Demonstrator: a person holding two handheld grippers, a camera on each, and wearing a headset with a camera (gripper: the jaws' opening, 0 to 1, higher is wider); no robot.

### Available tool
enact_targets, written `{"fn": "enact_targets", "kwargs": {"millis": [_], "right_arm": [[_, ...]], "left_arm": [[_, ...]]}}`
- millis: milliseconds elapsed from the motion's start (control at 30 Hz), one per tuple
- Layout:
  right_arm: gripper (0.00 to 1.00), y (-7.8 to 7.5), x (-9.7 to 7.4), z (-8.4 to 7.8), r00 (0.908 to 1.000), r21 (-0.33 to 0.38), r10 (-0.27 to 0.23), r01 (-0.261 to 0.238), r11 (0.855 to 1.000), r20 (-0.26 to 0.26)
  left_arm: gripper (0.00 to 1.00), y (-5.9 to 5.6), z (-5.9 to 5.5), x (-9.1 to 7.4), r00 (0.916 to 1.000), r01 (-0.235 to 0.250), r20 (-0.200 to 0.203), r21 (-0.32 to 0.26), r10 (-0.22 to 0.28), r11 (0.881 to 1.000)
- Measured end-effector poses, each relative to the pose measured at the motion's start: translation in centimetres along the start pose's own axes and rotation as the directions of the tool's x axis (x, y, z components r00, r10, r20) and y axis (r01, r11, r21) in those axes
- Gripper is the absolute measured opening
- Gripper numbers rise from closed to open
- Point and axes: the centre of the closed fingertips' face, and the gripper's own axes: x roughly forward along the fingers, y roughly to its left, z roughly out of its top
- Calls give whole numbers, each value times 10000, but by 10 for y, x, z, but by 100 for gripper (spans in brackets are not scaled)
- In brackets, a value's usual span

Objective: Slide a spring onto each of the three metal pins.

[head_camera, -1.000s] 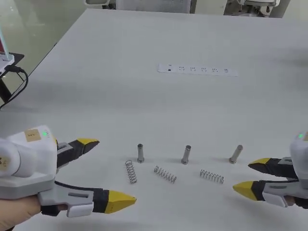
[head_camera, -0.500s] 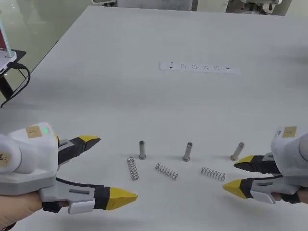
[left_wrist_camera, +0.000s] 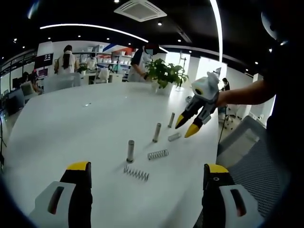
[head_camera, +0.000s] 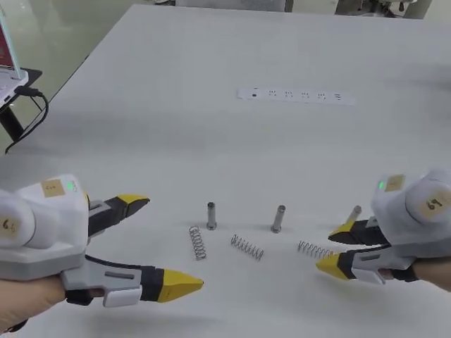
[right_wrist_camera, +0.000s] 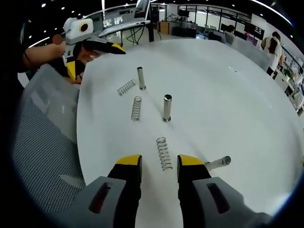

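Three short metal pins stand in a row on the white table: the left pin (head_camera: 211, 215), the middle pin (head_camera: 279, 218) and the right pin (head_camera: 354, 213), which looks tilted. A spring lies in front of each: left spring (head_camera: 198, 241), middle spring (head_camera: 246, 247), right spring (head_camera: 313, 249). My right gripper (head_camera: 331, 248) is open, its yellow tips either side of the right spring's near end (right_wrist_camera: 164, 153), with the right pin (right_wrist_camera: 217, 163) just beside one jaw. My left gripper (head_camera: 165, 243) is wide open and holds nothing, a short way left of the left spring (left_wrist_camera: 136, 173).
A white power strip (head_camera: 296, 96) lies flat farther back on the table. A laptop and cable (head_camera: 21, 88) sit beyond the table's left edge. Bare tabletop (head_camera: 211, 141) stretches behind the pins. People and plants (left_wrist_camera: 164, 73) are far across the room.
My right gripper has moved left, up to the right spring and pin. The left gripper has stayed about where it was, still open. The springs and pins have not moved.
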Motion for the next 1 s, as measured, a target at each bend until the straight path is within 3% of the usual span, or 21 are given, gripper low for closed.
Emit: {"fn": "enact_targets", "kwargs": {"millis": [200,1000], "right_arm": [[26,0,5,-5,9993,-69,153,-155,9999,-331],[19,-2,14,-8,9978,78,195,-190,9998,-630]], "left_arm": [[95,1,-2,1,10000,-30,-15,-17,30,10000],[94,-1,-4,-1,10000,6,-28,-90,-6,10000]]}}
